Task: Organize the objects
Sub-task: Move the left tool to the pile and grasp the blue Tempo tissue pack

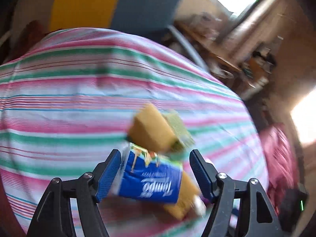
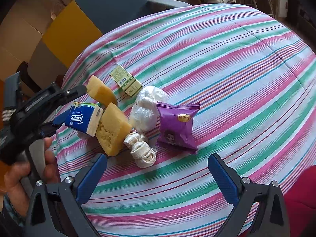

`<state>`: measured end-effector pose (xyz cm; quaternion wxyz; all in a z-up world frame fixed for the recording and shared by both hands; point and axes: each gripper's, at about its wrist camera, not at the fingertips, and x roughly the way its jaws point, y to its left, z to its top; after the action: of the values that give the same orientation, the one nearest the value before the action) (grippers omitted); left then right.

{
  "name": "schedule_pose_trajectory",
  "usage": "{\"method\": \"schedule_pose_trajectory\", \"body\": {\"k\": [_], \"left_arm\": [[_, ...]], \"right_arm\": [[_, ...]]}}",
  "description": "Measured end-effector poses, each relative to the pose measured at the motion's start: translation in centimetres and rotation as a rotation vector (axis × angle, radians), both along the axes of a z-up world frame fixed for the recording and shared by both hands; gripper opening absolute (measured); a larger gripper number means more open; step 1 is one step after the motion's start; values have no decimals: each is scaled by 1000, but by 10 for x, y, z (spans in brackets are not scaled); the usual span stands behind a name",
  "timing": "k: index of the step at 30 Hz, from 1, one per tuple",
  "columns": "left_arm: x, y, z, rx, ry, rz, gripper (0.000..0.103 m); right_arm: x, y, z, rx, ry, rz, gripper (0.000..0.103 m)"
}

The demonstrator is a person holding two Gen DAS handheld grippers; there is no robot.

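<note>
Left hand-held gripper (image 1: pixel 155 169) straddles the blue tissue pack (image 1: pixel 150 179), jaws apart, not pinching; it should centre, then squeeze. Right hand-held gripper (image 2: pixel 157 174) hangs open over the bench (image 2: pixel 237 59).

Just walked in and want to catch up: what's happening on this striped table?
A person is tidying small items with a handheld gripper in each hand. The left gripper straddles the blue Tempo tissue pack, jaws open, beside two yellow sponges. The right gripper hovers open and empty over the striped tablecloth. A white strap, plastic bag, purple snack packet and green box lie clustered nearby.
</note>
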<state>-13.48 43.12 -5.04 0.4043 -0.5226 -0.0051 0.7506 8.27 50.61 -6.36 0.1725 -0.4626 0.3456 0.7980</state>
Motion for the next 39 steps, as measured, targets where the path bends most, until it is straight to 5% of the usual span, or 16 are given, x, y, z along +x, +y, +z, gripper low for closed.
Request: {"method": "schedule_pose_trajectory", "body": {"k": [5,9,16,20,23,31,39], "left_arm": [[50,-30,-7,9,-47,-173,71],[86,-53,-13,-79,24,-252,71],[114,-49,6,-215,394,-344,71],[137,-31,3,-284,559,-519,73],[124,-24,-5,-278,423,-521,77],[58,-66,-32,-82,-228,-37,77],[60,-46,-46,-90,-309,88,77]], "right_arm": [[0,-2,0,5,0,11,103],[3,1,0,11,-5,-9,103],[6,2,1,30,-14,-26,103],[10,9,2,23,-7,-55,103],[12,15,0,3,-8,-69,103],[12,23,0,-21,0,-82,103],[12,22,3,-31,13,-75,103]]}}
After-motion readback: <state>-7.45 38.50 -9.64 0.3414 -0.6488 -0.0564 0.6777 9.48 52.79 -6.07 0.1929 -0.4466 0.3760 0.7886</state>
